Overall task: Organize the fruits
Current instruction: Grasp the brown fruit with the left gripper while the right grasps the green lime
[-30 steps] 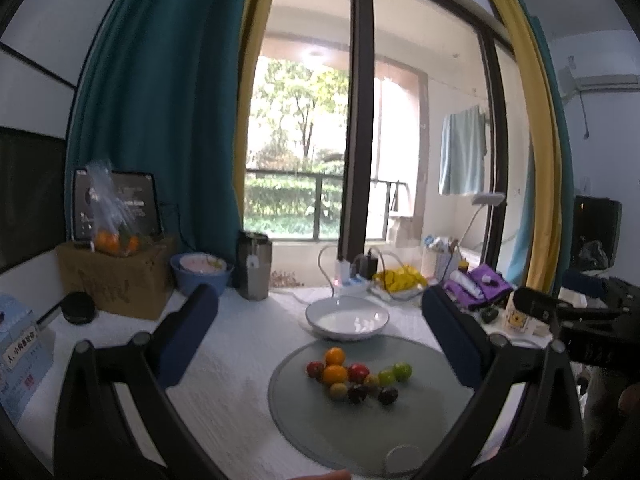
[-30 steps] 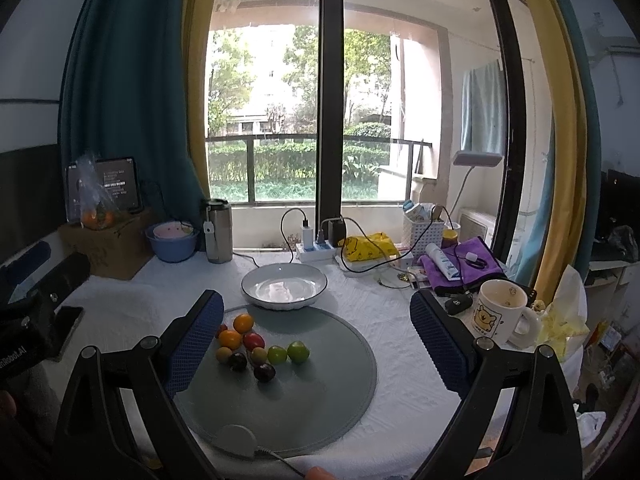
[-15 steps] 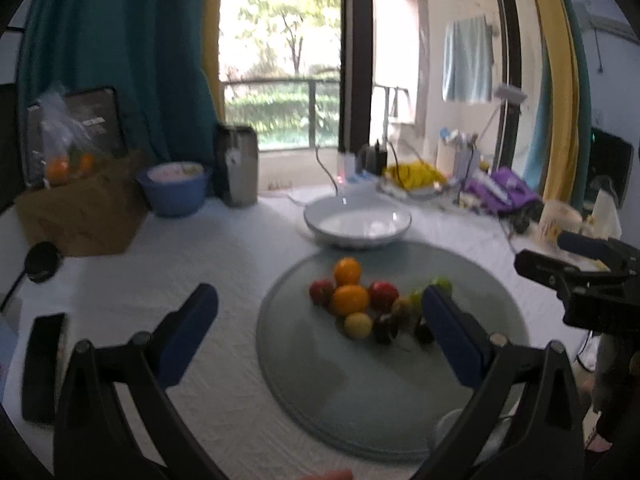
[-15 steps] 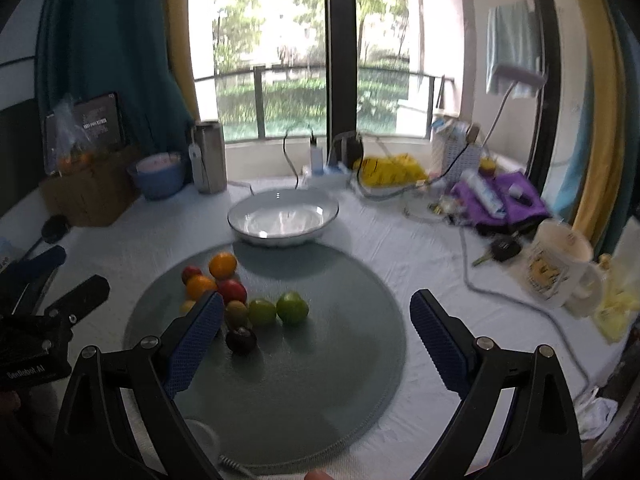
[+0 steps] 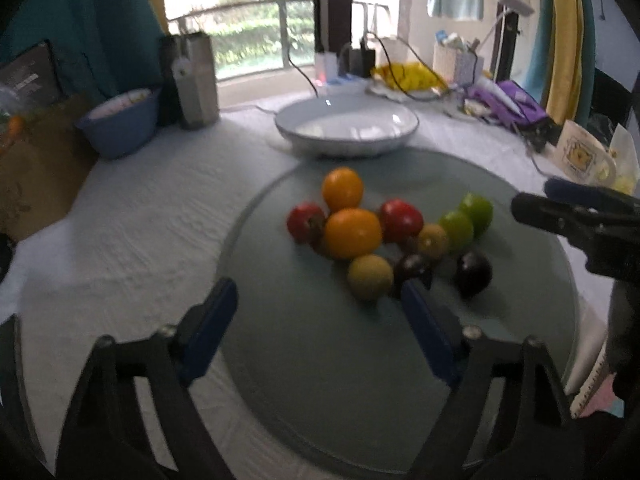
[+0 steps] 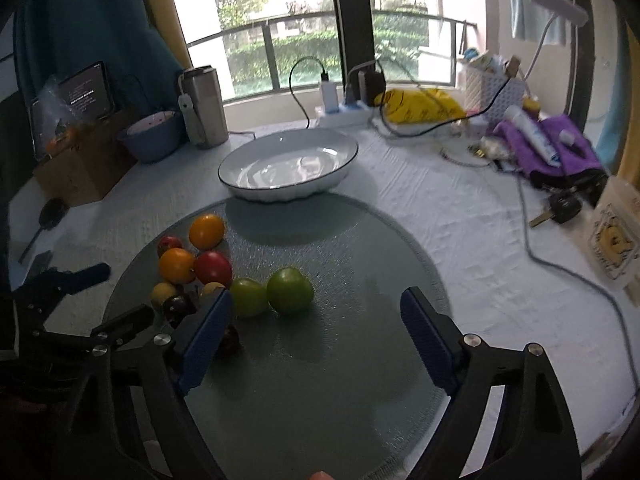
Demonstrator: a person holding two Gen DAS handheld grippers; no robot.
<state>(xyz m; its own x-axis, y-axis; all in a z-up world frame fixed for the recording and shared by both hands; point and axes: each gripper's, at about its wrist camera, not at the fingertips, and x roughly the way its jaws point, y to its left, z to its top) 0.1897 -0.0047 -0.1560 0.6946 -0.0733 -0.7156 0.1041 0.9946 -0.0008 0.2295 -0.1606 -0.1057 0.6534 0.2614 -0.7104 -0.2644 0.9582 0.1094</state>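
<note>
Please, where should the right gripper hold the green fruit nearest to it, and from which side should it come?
Grip the larger green fruit across its widest middle, coming from above. Its right side is free, but another green fruit touches its left, so one finger must slip in there.

A steel tumbler (image 6: 204, 106) stands beside a blue bowl (image 6: 154, 136), near a purple cloth (image 6: 554, 146).

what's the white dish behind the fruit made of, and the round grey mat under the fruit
The white dish looks like glazed ceramic: it is glossy, with bright window reflections inside and a thin dark line along its rim. The round grey mat looks like textured glass or stiff plastic: its surface is finely pebbled, slightly sheeny, and its edge looks thin and pale. Which of the two cannot be told.
</note>
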